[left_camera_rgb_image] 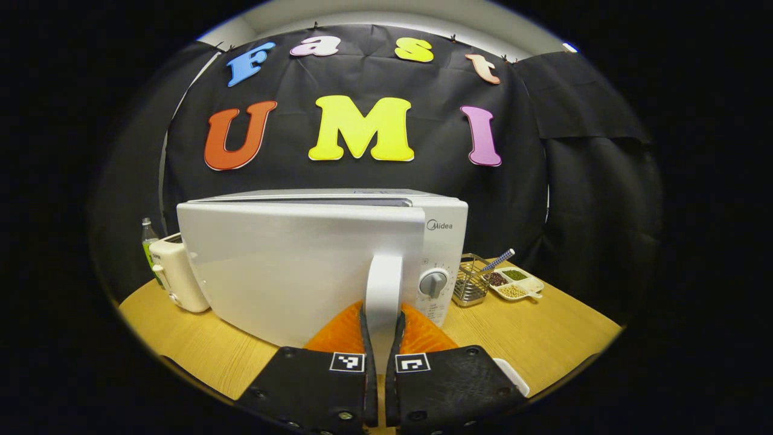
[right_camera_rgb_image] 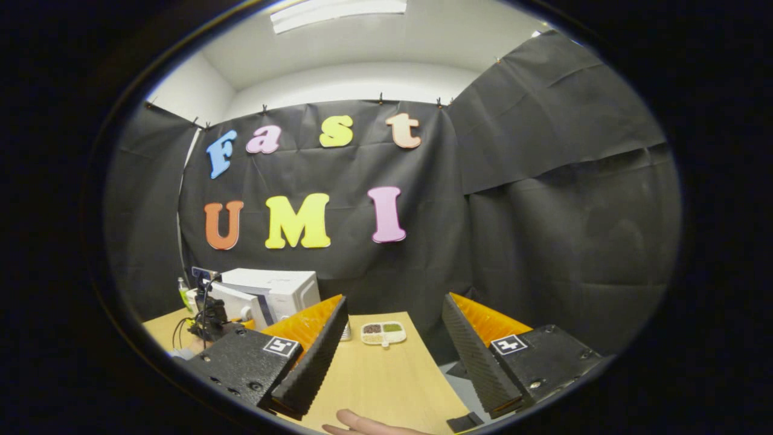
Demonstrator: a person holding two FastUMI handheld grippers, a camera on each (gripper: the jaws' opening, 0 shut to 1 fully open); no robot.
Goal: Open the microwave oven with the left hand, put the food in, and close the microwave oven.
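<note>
The white microwave (left_camera_rgb_image: 444,226) stands on the wooden table (left_camera_rgb_image: 543,338). Its door (left_camera_rgb_image: 290,272) is swung a little ajar, away from the control panel. My left gripper (left_camera_rgb_image: 382,317) is shut on the door's upright white handle (left_camera_rgb_image: 384,284), one orange finger on each side. In the right gripper view the microwave (right_camera_rgb_image: 284,290) sits far off at the left, and the left gripper (right_camera_rgb_image: 208,320) with its cables is in front of the door. My right gripper (right_camera_rgb_image: 395,302) hangs open above the table with nothing between its fingers. A divided dish of beans (left_camera_rgb_image: 516,283) (right_camera_rgb_image: 382,333) lies right of the microwave.
A cream toaster (left_camera_rgb_image: 178,275) and a green bottle (left_camera_rgb_image: 148,238) stand left of the microwave. A wire basket (left_camera_rgb_image: 471,281) holding a striped stick sits beside the dish. A white edge (left_camera_rgb_image: 510,374) shows by my left gripper's right finger. A person's finger (right_camera_rgb_image: 362,426) rests at the table's near edge.
</note>
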